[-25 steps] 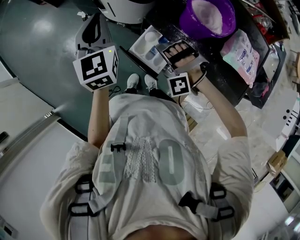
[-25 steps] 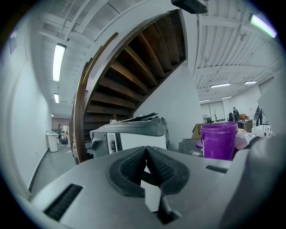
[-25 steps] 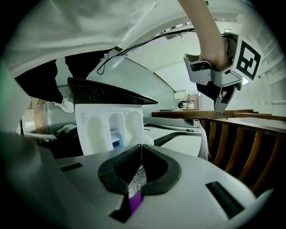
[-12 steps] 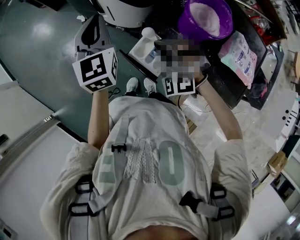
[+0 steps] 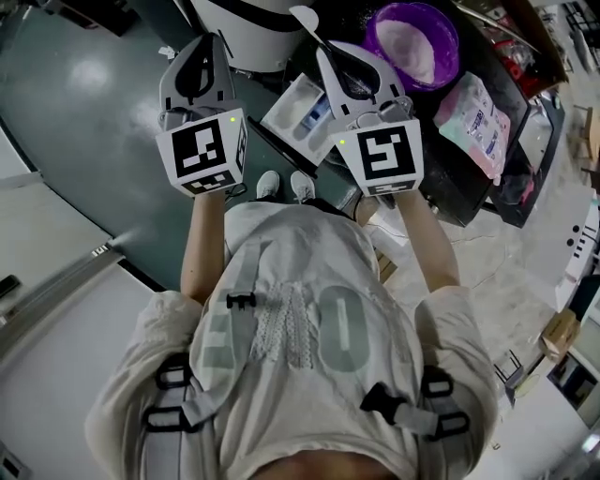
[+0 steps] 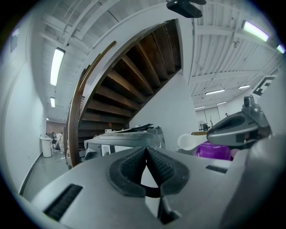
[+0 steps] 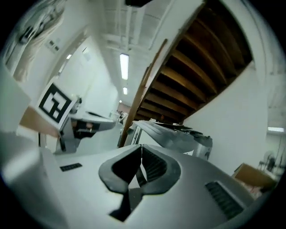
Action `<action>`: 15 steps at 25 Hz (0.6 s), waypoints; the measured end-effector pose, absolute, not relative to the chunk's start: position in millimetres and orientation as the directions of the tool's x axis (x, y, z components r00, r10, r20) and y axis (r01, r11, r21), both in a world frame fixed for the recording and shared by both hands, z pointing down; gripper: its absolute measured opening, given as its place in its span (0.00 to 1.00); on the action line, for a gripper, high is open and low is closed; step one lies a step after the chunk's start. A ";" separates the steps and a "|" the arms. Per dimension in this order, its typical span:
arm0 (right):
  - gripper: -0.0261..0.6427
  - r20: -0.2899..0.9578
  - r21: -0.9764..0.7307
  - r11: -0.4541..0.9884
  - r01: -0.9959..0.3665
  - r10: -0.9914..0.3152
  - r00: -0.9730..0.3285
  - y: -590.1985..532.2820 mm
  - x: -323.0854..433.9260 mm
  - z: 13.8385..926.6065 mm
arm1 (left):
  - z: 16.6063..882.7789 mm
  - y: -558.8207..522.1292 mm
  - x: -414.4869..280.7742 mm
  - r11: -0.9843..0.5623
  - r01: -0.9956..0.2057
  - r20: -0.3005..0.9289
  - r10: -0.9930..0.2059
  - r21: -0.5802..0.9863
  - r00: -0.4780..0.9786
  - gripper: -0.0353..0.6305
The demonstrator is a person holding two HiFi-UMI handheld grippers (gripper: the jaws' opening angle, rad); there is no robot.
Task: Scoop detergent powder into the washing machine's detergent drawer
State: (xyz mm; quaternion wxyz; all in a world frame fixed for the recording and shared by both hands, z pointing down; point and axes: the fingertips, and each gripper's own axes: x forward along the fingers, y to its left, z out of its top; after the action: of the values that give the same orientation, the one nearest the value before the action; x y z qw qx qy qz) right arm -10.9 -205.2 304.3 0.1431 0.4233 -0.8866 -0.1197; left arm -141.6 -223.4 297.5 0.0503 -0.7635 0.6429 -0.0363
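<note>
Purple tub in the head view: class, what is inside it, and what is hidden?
White powder lies in the purple tub. Its bottom is covered by the powder. The scoop is outside.

Drawer: white plastic drawer [image 5: 298,111], open, upper centre.
Powder: white detergent powder [image 5: 411,42], upper right.
Scoop: my white scoop [image 5: 304,16], top centre.

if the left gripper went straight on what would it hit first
Probably the washing machine, dead ahead of the left gripper, whose jaws are shut and empty; nothing nearer shows, though depth is unclear.
</note>
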 end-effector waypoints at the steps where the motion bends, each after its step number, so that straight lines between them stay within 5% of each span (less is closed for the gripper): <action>1: 0.06 0.122 0.261 0.605 -0.752 -0.794 -0.596 -206.5 -7.9 297.3 | 296.7 -223.1 -138.2 -0.180 -0.977 -0.012 -0.983 -0.117 0.183 0.08; 5: 0.06 0.036 0.086 0.528 -0.845 -0.849 -0.527 -208.2 5.3 282.8 | 296.7 -217.8 -123.9 -0.220 -0.969 -0.011 -0.975 -0.112 0.222 0.08; 15: 0.06 0.022 -0.019 0.369 -0.929 -0.929 -0.370 -196.8 29.0 295.0 | 289.4 -206.9 -96.0 -0.297 -0.949 -0.038 -0.952 -0.105 0.302 0.08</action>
State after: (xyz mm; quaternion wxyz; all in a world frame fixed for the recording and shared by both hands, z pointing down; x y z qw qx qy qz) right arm 29.0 -196.8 295.0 0.0039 0.5614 -0.8274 0.0143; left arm -96.0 -206.9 289.4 0.0535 -0.8052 0.5904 -0.0156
